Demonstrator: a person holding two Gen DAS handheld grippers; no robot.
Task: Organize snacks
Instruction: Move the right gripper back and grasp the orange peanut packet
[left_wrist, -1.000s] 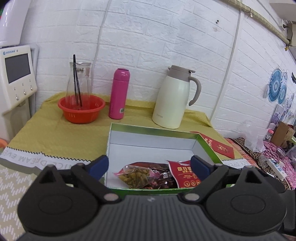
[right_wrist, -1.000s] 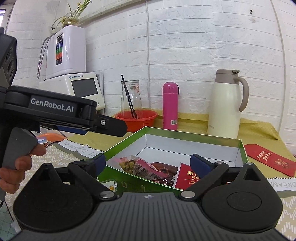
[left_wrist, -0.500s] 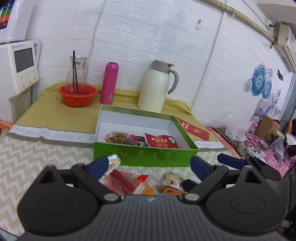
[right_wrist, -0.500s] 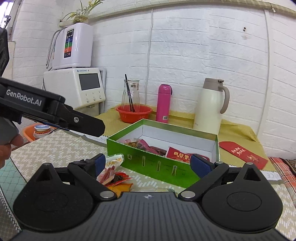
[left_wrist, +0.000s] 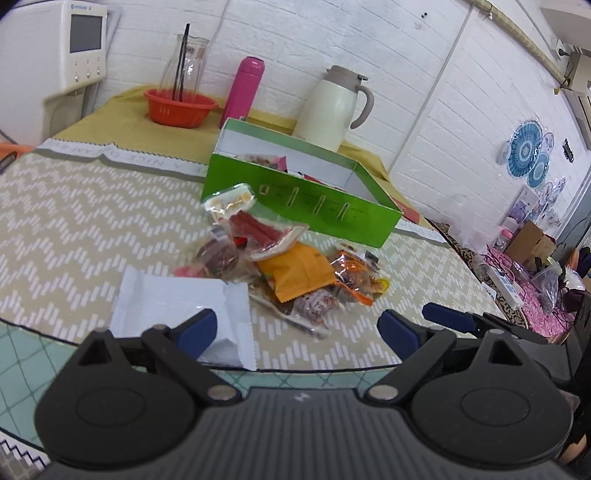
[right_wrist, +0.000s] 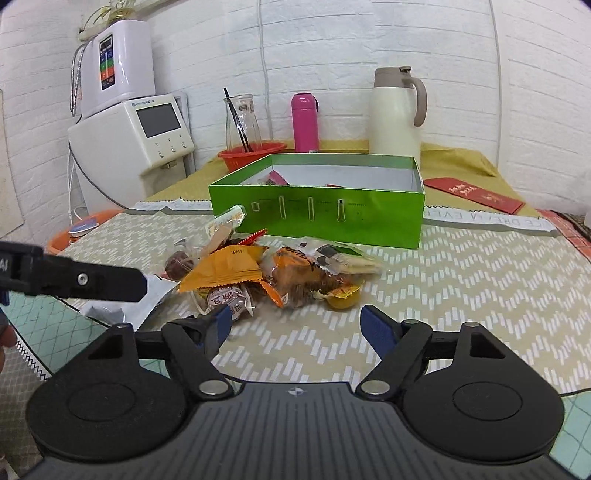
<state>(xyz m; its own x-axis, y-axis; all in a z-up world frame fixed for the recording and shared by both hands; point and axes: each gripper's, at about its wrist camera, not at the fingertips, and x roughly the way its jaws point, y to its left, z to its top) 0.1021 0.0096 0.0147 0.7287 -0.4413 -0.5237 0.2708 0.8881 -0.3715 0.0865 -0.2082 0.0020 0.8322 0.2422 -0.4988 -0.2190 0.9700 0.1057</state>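
A pile of loose snack packets (left_wrist: 295, 269) lies on the mat in front of an open green box (left_wrist: 303, 206) that holds a few snacks. The pile includes an orange packet (right_wrist: 225, 271), a red sausage packet (left_wrist: 255, 227) and a white packet (left_wrist: 173, 302) at the near left. My left gripper (left_wrist: 295, 330) is open and empty, just short of the pile, its left finger over the white packet. My right gripper (right_wrist: 295, 323) is open and empty, close in front of the pile (right_wrist: 273, 269). The green box also shows in the right wrist view (right_wrist: 317, 210).
Behind the box stand a cream thermos jug (right_wrist: 397, 112), a pink bottle (right_wrist: 304, 122) and an orange bowl with a glass carafe (right_wrist: 251, 149). A red envelope (right_wrist: 474, 194) lies right of the box. A white appliance (right_wrist: 136, 133) stands at the left. Clutter (left_wrist: 517, 266) lies beyond the table's right edge.
Both grippers have pulled back from over the box and dropped lower. The loose snack pile on the mat now lies right in front of them. Both stay open.
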